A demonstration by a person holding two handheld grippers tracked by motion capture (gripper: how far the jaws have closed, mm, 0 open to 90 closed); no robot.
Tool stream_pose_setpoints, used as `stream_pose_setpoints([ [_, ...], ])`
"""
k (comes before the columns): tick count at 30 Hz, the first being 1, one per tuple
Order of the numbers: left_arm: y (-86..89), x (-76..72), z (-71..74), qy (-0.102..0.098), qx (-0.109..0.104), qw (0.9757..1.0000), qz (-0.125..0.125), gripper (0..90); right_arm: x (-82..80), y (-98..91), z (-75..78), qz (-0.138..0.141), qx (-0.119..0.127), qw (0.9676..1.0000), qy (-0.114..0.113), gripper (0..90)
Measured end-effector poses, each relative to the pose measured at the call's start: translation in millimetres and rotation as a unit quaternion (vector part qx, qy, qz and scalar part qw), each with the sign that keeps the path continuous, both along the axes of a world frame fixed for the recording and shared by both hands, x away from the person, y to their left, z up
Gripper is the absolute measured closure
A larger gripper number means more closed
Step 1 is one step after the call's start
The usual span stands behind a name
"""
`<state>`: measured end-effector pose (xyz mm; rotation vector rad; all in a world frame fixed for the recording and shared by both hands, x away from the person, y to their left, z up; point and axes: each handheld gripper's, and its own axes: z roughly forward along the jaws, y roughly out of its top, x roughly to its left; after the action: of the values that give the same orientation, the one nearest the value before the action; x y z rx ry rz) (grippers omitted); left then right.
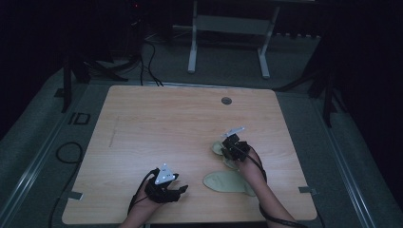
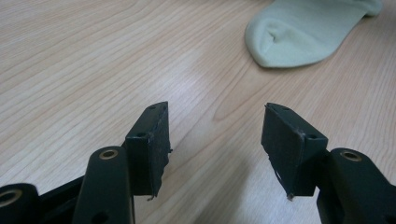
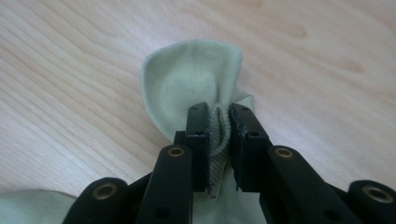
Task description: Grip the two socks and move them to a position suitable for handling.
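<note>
your left tongs [image 1: 183, 189] sat low over the near left part of the table [image 1: 157, 118], their jaws standing apart with nothing between them; in the left gripper view those tongs [image 2: 215, 140] had only bare wood between the pads, and the rounded toe of a pale green sock [image 2: 303, 32] lay ahead of them, well apart from the jaws. that sock [image 1: 225, 181] lay flat near the front edge of the table, just beside your right forearm. further right, your right tongs [image 1: 227, 151] were closed on a second pale green sock [image 1: 218, 147], which lay beyond the flat one, nearer the middle of the table. in the right gripper view the tongs [image 3: 223, 122] pinched a bunched fold of that sock [image 3: 191, 79] tight between the pads, the cloth puffing out past the tips and resting on the wood.
</note>
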<state>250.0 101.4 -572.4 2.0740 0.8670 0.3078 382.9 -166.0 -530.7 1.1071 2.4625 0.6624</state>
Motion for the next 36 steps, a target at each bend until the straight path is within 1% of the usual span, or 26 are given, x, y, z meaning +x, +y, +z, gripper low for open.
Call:
stream_pose_setpoints([
  [1, -0.7, 0.5, 0.0, 0.0, -0.003, 1.0, 0.0, 41.8, -0.2, 0.7, -3.5, 0.0, -0.003, 1.0, 0.002, 77.9],
  [2, -0.7, 0.5, 0.0, 0.0, -0.003, 1.0, 0.0, 41.8, -0.2, 0.7, -3.5, 0.0, -0.003, 1.0, 0.002, 77.9],
  [3, -2.2, 1.0, -0.1, -0.001, -0.006, 1.0, -0.006, 41.8, -0.8, 2.2, -9.6, 0.003, -0.006, 1.0, 0.007, 77.0],
  [5, -4.5, 1.9, 0.2, -0.002, -0.001, 0.9999, -0.011, 41.8, -1.8, 3.7, -13.6, 0.003, -0.007, 1.0, 0.006, 75.5],
  [8, -7.4, 5.9, 1.4, -0.002, -0.002, 0.9999, -0.013, 41.8, -1.4, 3.8, -13.9, 0.001, 0.005, 0.9999, 0.013, 67.7],
  [10, -9.8, 9.4, 2.3, -0.001, 0.0, 0.9999, -0.015, 41.8, -1.6, 4.9, -14.0, 0.003, 0.003, 0.9999, 0.012, 62.5],
  [13, -12.7, 12.6, 3.8, 0.001, -0.001, 0.9999, -0.013, 41.8, -0.1, 6.5, -13.6, 0.006, 0.004, 0.9998, 0.019, 53.3],
  [14, -16.3, 15.8, 6.0, -0.002, 0.002, 0.9999, -0.015, 41.8, 0.6, 7.1, -13.2, 0.008, 0.002, 0.9997, 0.022, 49.8],
  [15, -16.3, 15.8, 6.0, -0.002, 0.002, 0.9999, -0.015, 41.8, 0.6, 7.1, -13.2, 0.008, 0.002, 0.9997, 0.022, 49.8],
  [16, -16.3, 15.8, 6.0, -0.002, 0.002, 0.9999, -0.015, 41.8, 1.2, 7.2, -12.1, 0.009, 0.005, 0.9996, 0.025, 49.8],
  [17, -21.4, 22.7, 12.7, -0.01, 0.006, 0.9998, -0.015, 41.8, 1.1, 5.2, -6.7, 0.006, 0.026, 0.9993, 0.027, 43.4],
  [19, -24.5, 28.1, 17.2, -0.015, 0.008, 0.9998, -0.008, 41.8, -0.9, 1.1, 0.5, 0.005, 0.052, 0.9982, 0.029, 41.7],
  [20, -26.3, 31.0, 19.2, -0.015, 0.009, 0.9998, -0.005, 42.1, -2.6, -0.8, 3.6, 0.006, 0.061, 0.9976, 0.03, 41.8],
  [21, -26.3, 31.0, 19.2, -0.015, 0.009, 0.9998, -0.005, 42.9, -2.6, -0.8, 3.6, 0.006, 0.061, 0.9976, 0.03, 41.8],
  [22, -30.7, 36.8, 23.4, -0.021, 0.017, 0.9996, -0.009, 42.9, -9.0, -3.8, 9.4, 0.01, 0.065, 0.9976, 0.02, 48.9],
  [24, -36.0, 43.3, 28.3, -0.025, 0.021, 0.9994, -0.012, 45.5, -18.9, -5.5, 13.1, 0.022, 0.062, 0.9978, 0.005, 55.1],
  [25, -38.6, 47.0, 30.9, -0.026, 0.018, 0.9994, -0.012, 47.0, -24.1, -6.2, 13.7, 0.027, 0.062, 0.9977, 0.004, 56.3],
  [26, -41.2, 51.0, 33.7, -0.029, 0.019, 0.9993, -0.014, 48.3, -28.9, -6.8, 13.5, 0.031, 0.064, 0.9974, 0.006, 58.2],
  [28, -48.1, 59.6, 38.5, -0.035, 0.026, 0.9989, -0.016, 50.8, -36.8, -6.8, 11.8, 0.041, 0.056, 0.9976, 0.005, 58.4],
  [29, -52.0, 63.8, 40.6, -0.039, 0.029, 0.9987, -0.014, 51.0, -39.8, -6.5, 10.8, 0.043, 0.054, 0.9976, 0.007, 58.5],
  [30, -55.8, 68.4, 42.6, -0.042, 0.031, 0.9985, -0.014, 53.2, -42.0, -6.3, 9.9, 0.045, 0.052, 0.9976, 0.01, 58.5],
  [31, -59.8, 72.8, 44.5, -0.043, 0.036, 0.9983, -0.012, 53.5, -43.4, -5.9, 8.4, 0.047, 0.048, 0.9977, 0.008, 58.5],
  [33, -68.8, 79.1, 47.7, -0.055, 0.046, 0.9974, -0.011, 54.6, -45.4, -5.5, 5.2, 0.045, 0.044, 0.998, 0.009, 58.4],
  [35, -78.8, 85.5, 48.8, -0.058, 0.049, 0.997, -0.015, 57.5, -46.5, -5.5, 1.5, 0.042, 0.043, 0.9981, 0.01, 58.1],
  [36, -84.0, 89.0, 48.4, -0.062, 0.056, 0.9964, -0.02, 60.6, -46.6, -5.6, -0.5, 0.044, 0.043, 0.998, 0.012, 58.1],
])
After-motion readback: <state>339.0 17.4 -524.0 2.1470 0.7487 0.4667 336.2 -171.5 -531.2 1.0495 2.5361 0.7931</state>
